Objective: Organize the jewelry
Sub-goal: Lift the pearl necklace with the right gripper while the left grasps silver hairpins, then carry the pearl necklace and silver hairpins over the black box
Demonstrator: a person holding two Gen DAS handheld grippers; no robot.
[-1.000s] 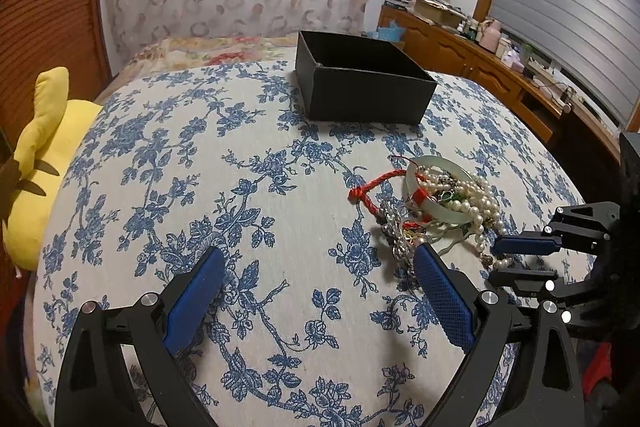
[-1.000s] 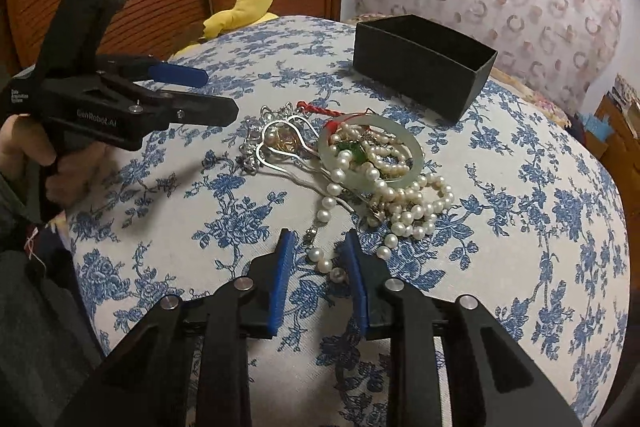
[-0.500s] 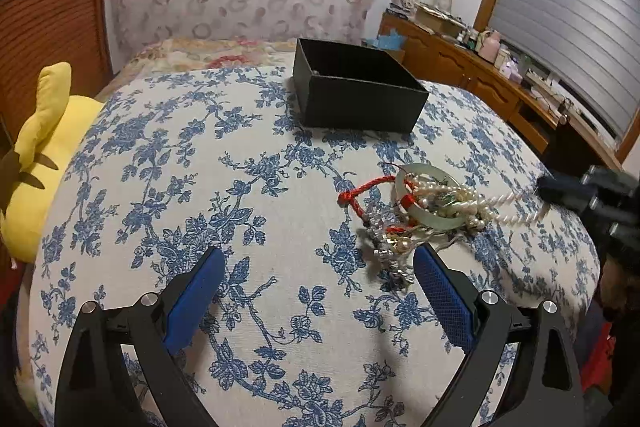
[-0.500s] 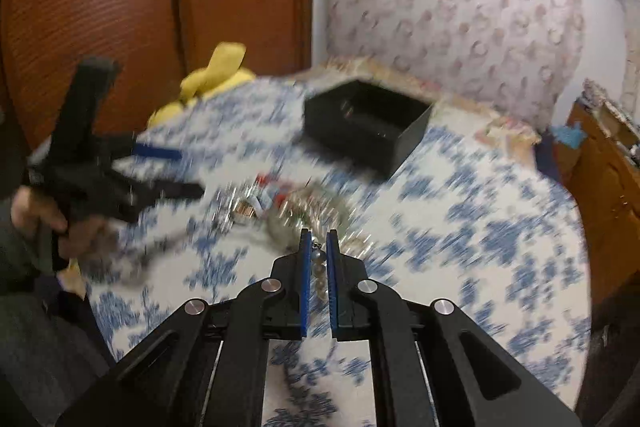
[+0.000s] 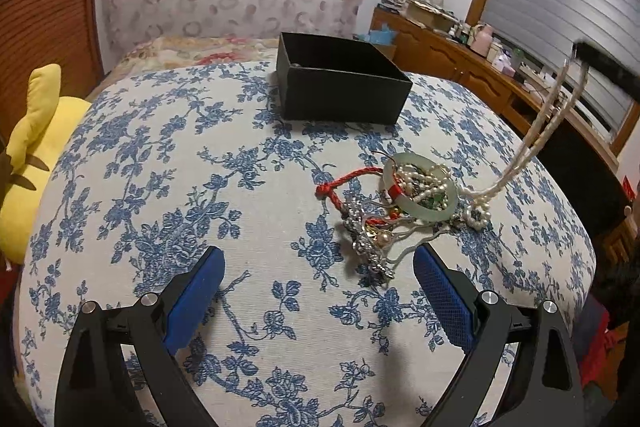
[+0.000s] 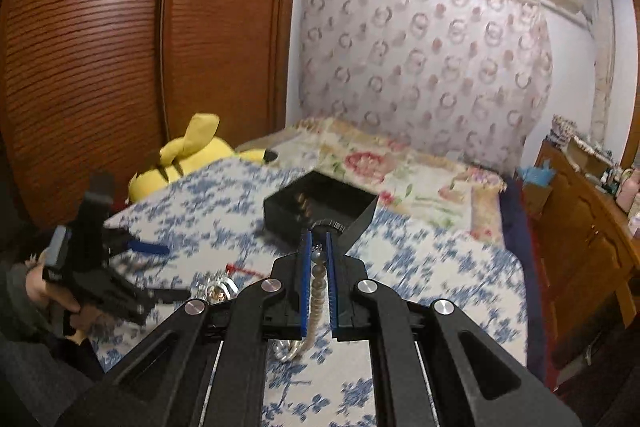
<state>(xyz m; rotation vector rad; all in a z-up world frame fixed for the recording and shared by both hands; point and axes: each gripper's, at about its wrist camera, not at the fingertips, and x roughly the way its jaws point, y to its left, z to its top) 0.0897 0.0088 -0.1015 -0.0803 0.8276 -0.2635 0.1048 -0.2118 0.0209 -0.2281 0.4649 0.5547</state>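
Pearl necklace lifted clear at one end; sorting barely begun.

The pearl necklace (image 5: pixel 554 115) hangs as a doubled strand from the right gripper (image 6: pixel 318 259), whose fingers are closed tight on the beads; its lower end trails in the jewelry pile (image 5: pixel 400 203), touching the jade bangle (image 5: pixel 420 193), so it is not yet free. The red braided cord (image 5: pixel 344 181) and silver chain (image 5: pixel 366 247) lie tangled in the same pile on the blue floral bedcover (image 5: pixel 180 167). The black box (image 5: pixel 344 83) stands open, well apart beyond the pile; something small and round may sit inside, but the right wrist view is blurred. The left gripper (image 5: pixel 318 299) hovers just beside the pile, fingers wide apart and holding nothing. Judgement: nearly every piece remains to be separated and boxed.
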